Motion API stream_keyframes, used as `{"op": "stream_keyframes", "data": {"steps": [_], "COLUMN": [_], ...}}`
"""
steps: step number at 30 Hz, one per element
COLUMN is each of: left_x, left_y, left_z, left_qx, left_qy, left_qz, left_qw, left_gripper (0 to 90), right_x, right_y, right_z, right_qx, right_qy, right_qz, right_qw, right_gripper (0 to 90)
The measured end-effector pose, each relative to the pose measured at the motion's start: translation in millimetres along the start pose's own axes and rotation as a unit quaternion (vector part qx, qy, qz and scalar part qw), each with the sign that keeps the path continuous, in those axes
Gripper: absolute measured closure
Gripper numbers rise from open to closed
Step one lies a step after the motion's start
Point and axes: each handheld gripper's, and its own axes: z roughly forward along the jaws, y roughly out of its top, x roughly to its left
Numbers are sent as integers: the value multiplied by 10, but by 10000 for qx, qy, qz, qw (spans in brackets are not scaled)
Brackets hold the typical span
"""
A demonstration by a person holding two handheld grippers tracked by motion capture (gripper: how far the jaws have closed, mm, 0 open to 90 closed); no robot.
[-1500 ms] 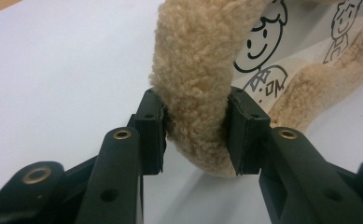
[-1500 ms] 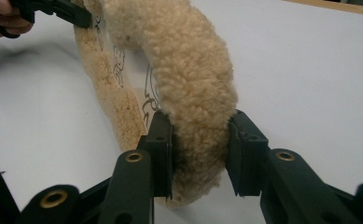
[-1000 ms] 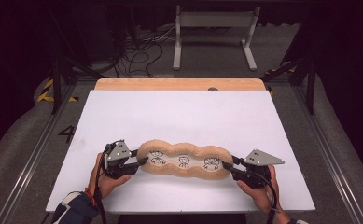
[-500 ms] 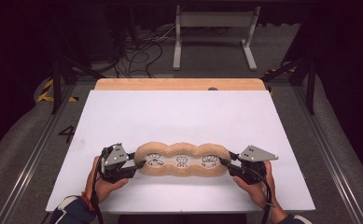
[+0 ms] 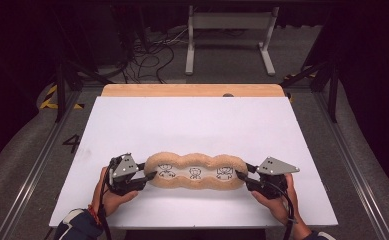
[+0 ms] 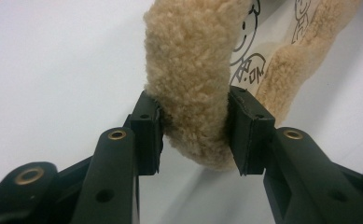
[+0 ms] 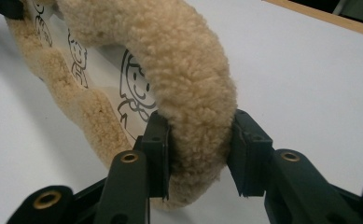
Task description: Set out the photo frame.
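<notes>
A long tan fleece cushion (image 5: 195, 172) with three lobes and three cartoon figures drawn on its white inner face lies across the near part of the white table (image 5: 192, 125). My left gripper (image 5: 149, 177) is shut on its left end. In the left gripper view the two pads press the fleece rim (image 6: 188, 70) from both sides, my left gripper (image 6: 195, 135) being level with the table. My right gripper (image 5: 242, 177) holds the right end. Its jaws have just been opening a little, with the fleece rim (image 7: 170, 70) still touching both pads of my right gripper (image 7: 198, 144).
A wooden strip (image 5: 192, 90) runs along the table's far edge. Beyond it on the dark floor stand a white metal frame (image 5: 229, 30) and loose cables (image 5: 152, 55). Metal rails (image 5: 347, 150) flank the table on both sides.
</notes>
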Motion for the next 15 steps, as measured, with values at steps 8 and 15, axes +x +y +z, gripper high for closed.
{"op": "stream_keyframes", "data": {"steps": [8, 15], "left_x": [-20, -42], "left_y": [-6, 0], "left_z": [8, 33], "left_qx": [-37, -40], "left_qy": [82, 170], "left_qz": [31, 106], "left_qw": [10000, 9998], "left_gripper": [575, 484], "right_x": [3, -12], "right_y": [13, 32], "right_z": [15, 39], "right_qx": [43, 118], "right_qy": [-91, -138], "right_qz": [16, 57], "right_qw": [9999, 9998], "right_gripper": [545, 426]}}
